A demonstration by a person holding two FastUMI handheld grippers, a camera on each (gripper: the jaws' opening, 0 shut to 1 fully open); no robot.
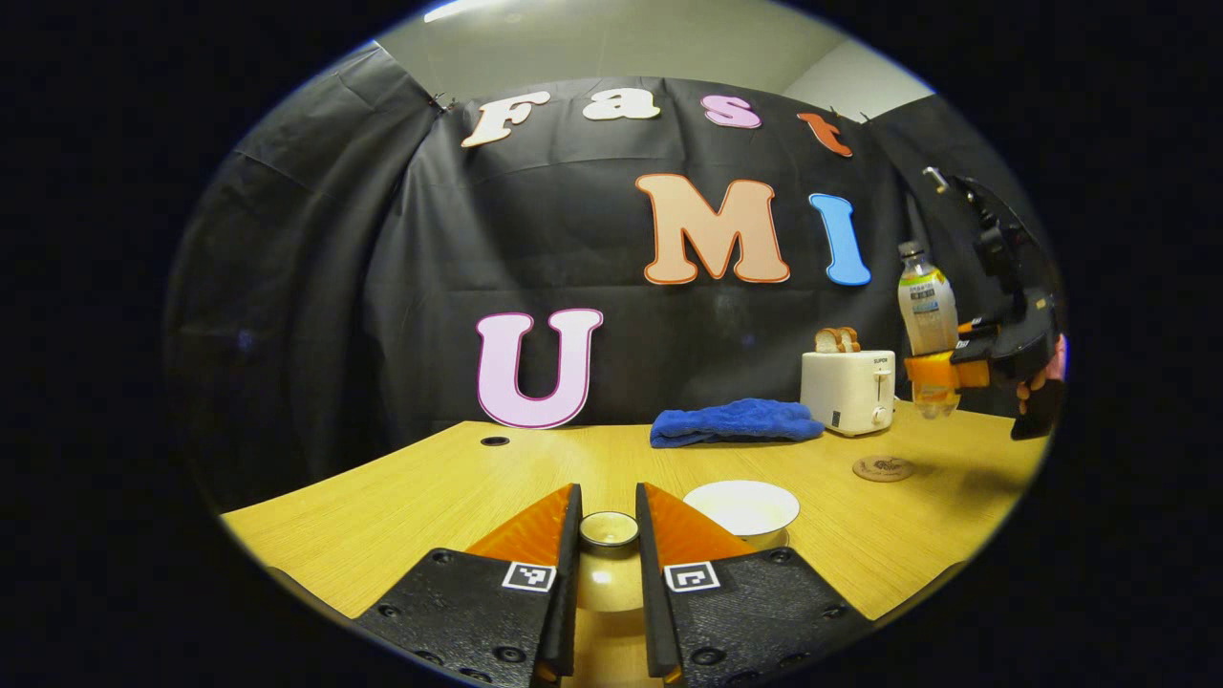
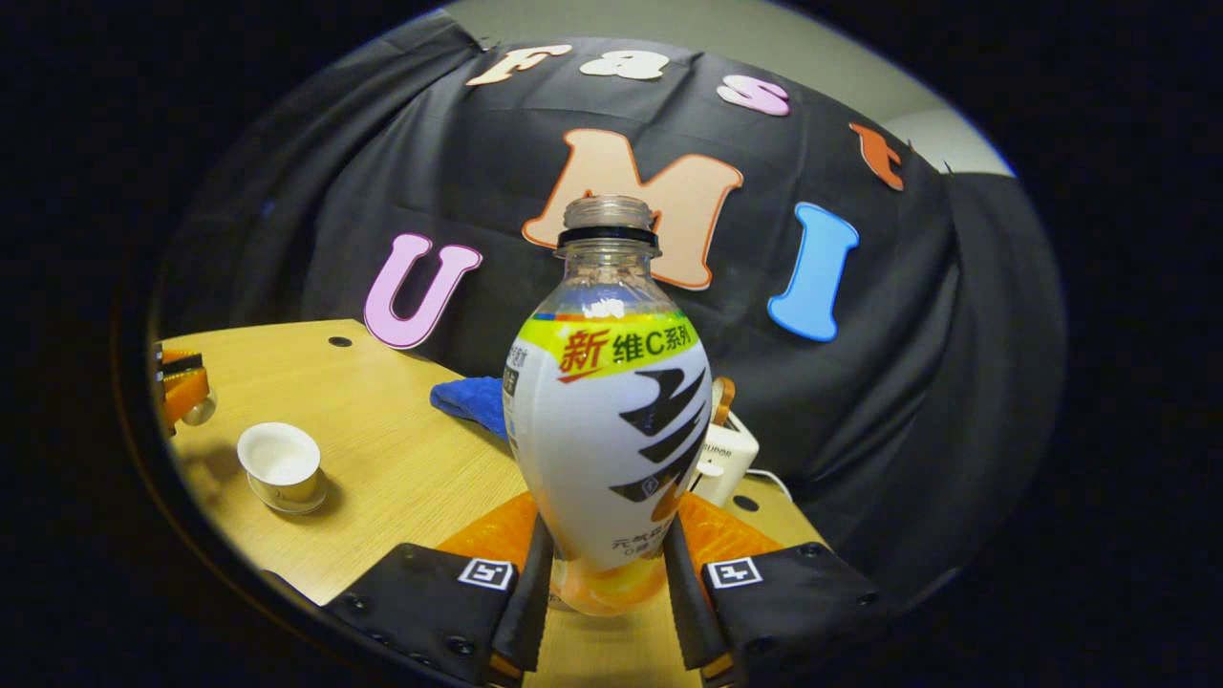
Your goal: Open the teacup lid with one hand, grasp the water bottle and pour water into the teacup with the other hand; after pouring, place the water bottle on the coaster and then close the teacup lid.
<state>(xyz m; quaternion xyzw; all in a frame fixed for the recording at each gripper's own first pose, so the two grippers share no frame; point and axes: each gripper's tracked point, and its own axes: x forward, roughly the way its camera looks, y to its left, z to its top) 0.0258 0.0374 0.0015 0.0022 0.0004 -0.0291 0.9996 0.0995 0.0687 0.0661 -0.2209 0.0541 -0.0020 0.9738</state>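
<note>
— Two grippers busy? 
— Yes. Left gripper (image 1: 608, 521) pinches the teacup lid (image 1: 609, 528), lifted beside the open teacup (image 1: 741, 506). Right gripper (image 2: 604, 559) clamps the uncapped water bottle (image 2: 609, 420), raised off the table (image 1: 430, 487).
— Room? 
— Coaster (image 1: 883, 468) sits bare near the toaster (image 1: 848, 392) and blue cloth (image 1: 734, 422).

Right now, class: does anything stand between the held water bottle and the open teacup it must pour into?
Nothing visible does. The right gripper holds the water bottle upright, uncapped, above the table. The teacup sits open, with bare tabletop between. The left gripper holds the lid off it.
</note>
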